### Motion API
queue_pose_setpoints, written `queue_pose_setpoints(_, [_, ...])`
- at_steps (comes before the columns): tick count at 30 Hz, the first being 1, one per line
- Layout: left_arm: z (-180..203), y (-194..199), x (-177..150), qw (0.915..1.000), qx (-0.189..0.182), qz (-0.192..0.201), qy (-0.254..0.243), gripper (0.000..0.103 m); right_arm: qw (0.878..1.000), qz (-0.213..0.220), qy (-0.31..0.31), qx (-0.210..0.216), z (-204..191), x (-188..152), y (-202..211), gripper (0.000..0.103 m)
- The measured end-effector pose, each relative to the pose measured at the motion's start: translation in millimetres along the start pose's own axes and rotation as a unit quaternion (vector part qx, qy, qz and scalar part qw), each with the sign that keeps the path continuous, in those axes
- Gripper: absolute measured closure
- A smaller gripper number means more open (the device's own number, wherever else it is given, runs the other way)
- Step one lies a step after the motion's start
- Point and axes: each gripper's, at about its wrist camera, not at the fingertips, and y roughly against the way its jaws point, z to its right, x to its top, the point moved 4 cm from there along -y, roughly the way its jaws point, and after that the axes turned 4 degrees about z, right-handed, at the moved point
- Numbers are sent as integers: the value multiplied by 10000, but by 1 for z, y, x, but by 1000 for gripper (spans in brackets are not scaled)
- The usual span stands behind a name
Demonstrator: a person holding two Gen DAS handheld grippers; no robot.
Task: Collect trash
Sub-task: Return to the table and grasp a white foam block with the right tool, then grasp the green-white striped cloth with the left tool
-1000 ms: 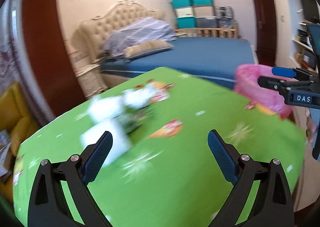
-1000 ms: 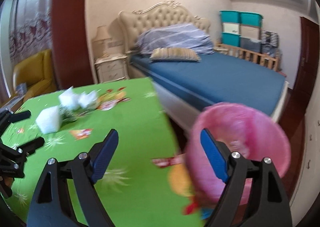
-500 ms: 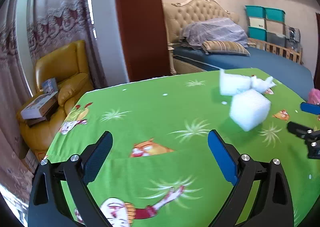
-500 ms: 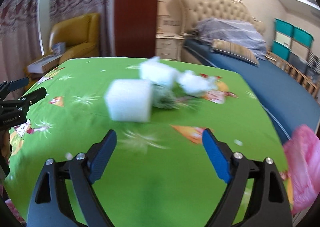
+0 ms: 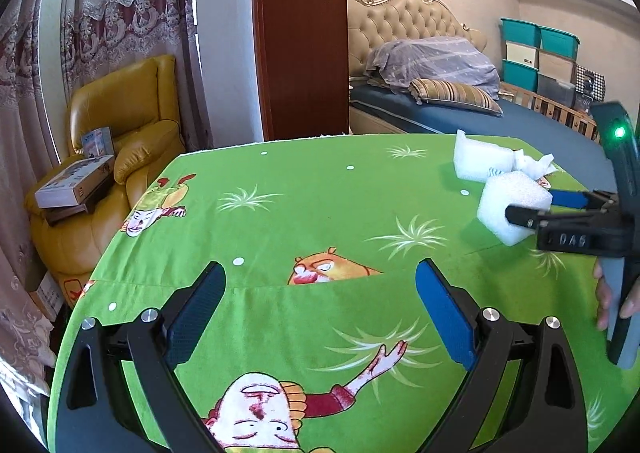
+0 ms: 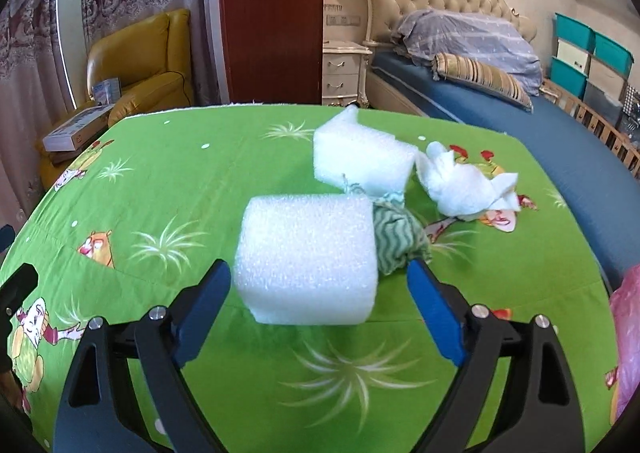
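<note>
Your right gripper point(image 6: 318, 287) is nearer: the foam block point(image 6: 308, 257) sits on the tabletop point(image 6: 180, 173) between its open, slightly narrowed fingers, untouched. Your left gripper point(image 5: 318, 303) hangs open, empty, well apart.

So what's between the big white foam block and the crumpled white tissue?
In the right wrist view, a balled-up green striped cloth lies between the foam block and the tissue, touching the block's right side.

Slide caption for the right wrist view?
Right gripper, jaws open, straddling a white foam block on the green tablecloth.
</note>
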Motion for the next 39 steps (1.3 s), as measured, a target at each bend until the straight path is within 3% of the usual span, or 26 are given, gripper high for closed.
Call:
queue_pose_setpoints(2, [6,-2,1,10000,-41,-53,-19,13,9999,35,112,124,-3,-4,5,42])
queue_pose_setpoints(8, [40,-9,6,9990,-261,-178,-302,13,9972,705,197,121,21,-22,61,42])
queue_pose_setpoints(17, [139,-47,22,9904,-1004,-682,-661,13,9905,1090,-202,-818,110,-54,116,42])
queue_pose_setpoints(20, [170,-60,30,9879,-1188,-767,-639,13,9886,1157,-365,-896,126,-59,121,42])
queue_pose_setpoints(26, [218,-88,49,9877,-1231,-823,-501,13,9862,1259,-554,-917,140,-70,123,42])
queue_pose_setpoints(33, [245,-124,60,9900,-861,-1032,-426,14,9844,1384,-803,-735,150,-74,128,42])
queue_pose_setpoints(36, [244,-135,52,9879,-765,-1308,-345,23,9841,1412,-831,-677,148,-75,129,42])
queue_pose_setpoints(38, [240,-139,44,9852,-847,-1468,-252,39,9843,1415,-818,-668,147,-74,129,42])
queue_pose_setpoints(39, [239,-140,41,9833,-955,-1533,-221,52,9845,1412,-805,-660,147,-74,129,42])
